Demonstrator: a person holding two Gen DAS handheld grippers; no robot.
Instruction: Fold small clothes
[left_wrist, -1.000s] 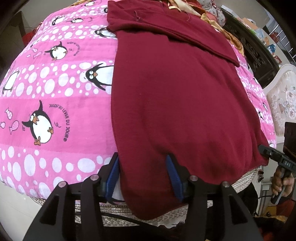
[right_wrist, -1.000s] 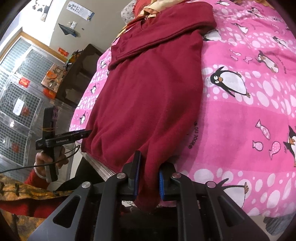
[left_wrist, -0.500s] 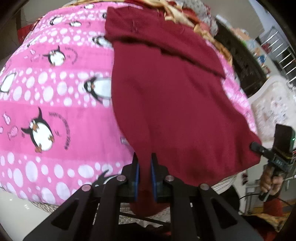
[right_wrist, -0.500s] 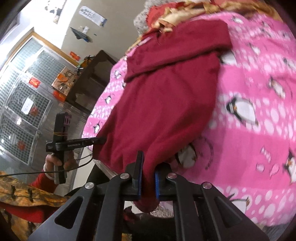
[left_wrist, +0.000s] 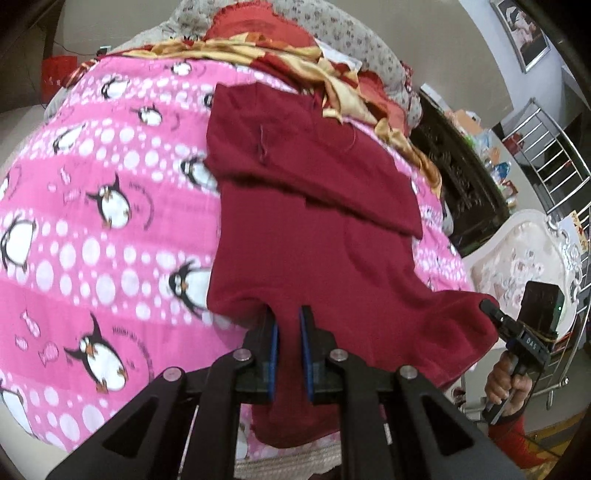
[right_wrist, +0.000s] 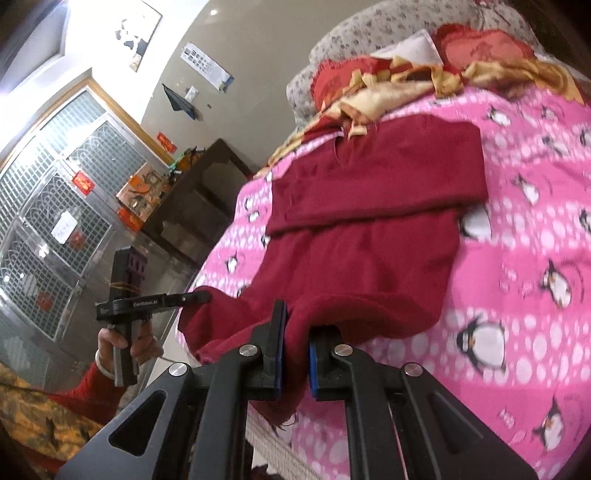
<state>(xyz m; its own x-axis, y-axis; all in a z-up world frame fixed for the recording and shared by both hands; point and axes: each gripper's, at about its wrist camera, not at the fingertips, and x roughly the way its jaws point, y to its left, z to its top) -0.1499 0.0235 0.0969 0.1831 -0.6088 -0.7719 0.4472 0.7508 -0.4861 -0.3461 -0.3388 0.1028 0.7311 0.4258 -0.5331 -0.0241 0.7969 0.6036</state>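
A: What is the left claw (left_wrist: 289, 325) doing?

B: It is clamped on the near hem of the dark red garment (left_wrist: 314, 236), blue pads (left_wrist: 274, 354) pinching a bunch of the cloth, with a loose flap hanging below the fingers.

A: And the right claw (right_wrist: 295, 325)?

B: The same: closed on the hem, with cloth gathered between its blue pads (right_wrist: 279, 350) and a frayed corner drooping under them.

A: Where is the garment itself?

B: Ahead of both claws, spread over the bed's pink penguin blanket (left_wrist: 92, 240). The hem is raised off the blanket at each claw, so the near edge arches up. At the far end, a band of the same cloth lies folded across the body.

A: Can each claw see the other?

B: Yes. From the left claw, the right one sits off to the right at the garment's far corner, held by a hand (left_wrist: 508, 384). From the right claw, the left one is off to the left, tip against the cloth's corner, in a hand (right_wrist: 125, 341) with a red sleeve (right_wrist: 85, 391).

A: Anything past the garment?

B: Beyond it, a rumpled gold and red cloth (right_wrist: 399, 88) lies at the head of the bed.
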